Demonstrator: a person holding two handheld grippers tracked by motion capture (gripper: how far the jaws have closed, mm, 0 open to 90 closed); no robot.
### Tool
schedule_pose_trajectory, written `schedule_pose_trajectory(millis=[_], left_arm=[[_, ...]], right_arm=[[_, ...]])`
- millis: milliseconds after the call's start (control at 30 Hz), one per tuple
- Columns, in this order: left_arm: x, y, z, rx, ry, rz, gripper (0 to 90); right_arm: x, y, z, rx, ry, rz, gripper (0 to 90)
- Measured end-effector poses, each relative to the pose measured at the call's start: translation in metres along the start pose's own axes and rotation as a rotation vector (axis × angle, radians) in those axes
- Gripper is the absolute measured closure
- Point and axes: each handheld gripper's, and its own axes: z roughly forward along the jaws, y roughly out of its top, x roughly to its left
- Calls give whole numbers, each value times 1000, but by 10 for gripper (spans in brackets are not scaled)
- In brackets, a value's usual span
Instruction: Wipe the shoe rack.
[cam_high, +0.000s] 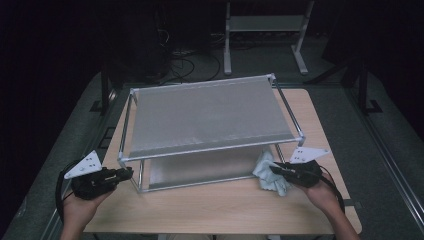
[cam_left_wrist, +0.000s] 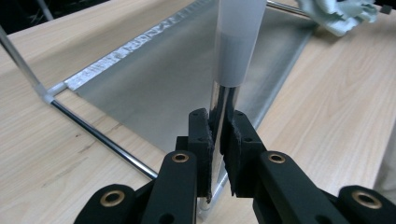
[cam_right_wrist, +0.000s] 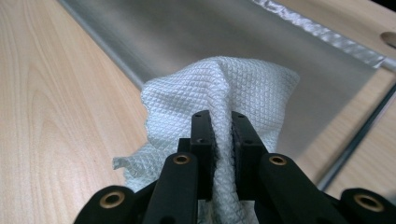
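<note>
Rack (cam_high: 210, 112) mid-table (cam_high: 225, 210), 2 shelves. L gripper (cam_left_wrist: 219, 140) clamped on rack's front-left post (cam_left_wrist: 223, 100); R gripper (cam_right_wrist: 220, 135) pinching cloth (cam_right_wrist: 224, 84) nr front-right corner.

A two-tier metal rack (cam_high: 210, 117) stands mid-worktop (cam_high: 220, 205). The left hand-held gripper (cam_high: 126, 173) touches its seven-o'clock corner; the right hand-held gripper (cam_high: 274, 167) holds a pale cloth (cam_high: 267, 175) at five o'clock.

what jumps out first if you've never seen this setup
A two-tier metal rack fills the middle of the wooden table. The left gripper clamps the rack's front-left post, while the right gripper pinches a white cloth beside the rack's front-right corner.
</note>
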Motion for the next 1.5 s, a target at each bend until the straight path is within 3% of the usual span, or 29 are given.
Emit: schedule_pose_trajectory(millis=[133,300,433,700,800,933,1067,1233,1333,1400,1500], left_arm=[[10,-4,-5,-10,47,-40,814],[12,-5,-6,-13,56,-57,812],[12,-6,-7,-16,56,-62,810],[15,-12,-17,-16,81,-80,810],[17,-17,-23,-22,90,-90,809],[19,-19,-26,-26,93,-94,808],[20,-19,-27,-25,97,-91,808],[21,-23,-30,-33,105,-99,807],[21,-23,-30,-33,101,-99,806],[21,-23,-30,-34,97,-97,806],[20,-23,-29,-35,93,-93,804]], right_arm=[[-6,4,-2,-17,-8,-25,818],[-1,5,3,-18,23,-71,817],[5,-2,-8,-23,23,-83,817],[0,-5,-67,-97,-25,-59,818],[-4,1,-94,-168,-29,-29,819],[-7,14,-121,-197,-68,-44,819],[-6,27,-114,-132,-90,-71,820],[-16,24,-112,-113,-126,-46,820],[-25,11,-120,-93,-153,-4,820],[-25,6,-121,-103,-140,11,820],[-20,10,-118,-136,-86,-10,819]])
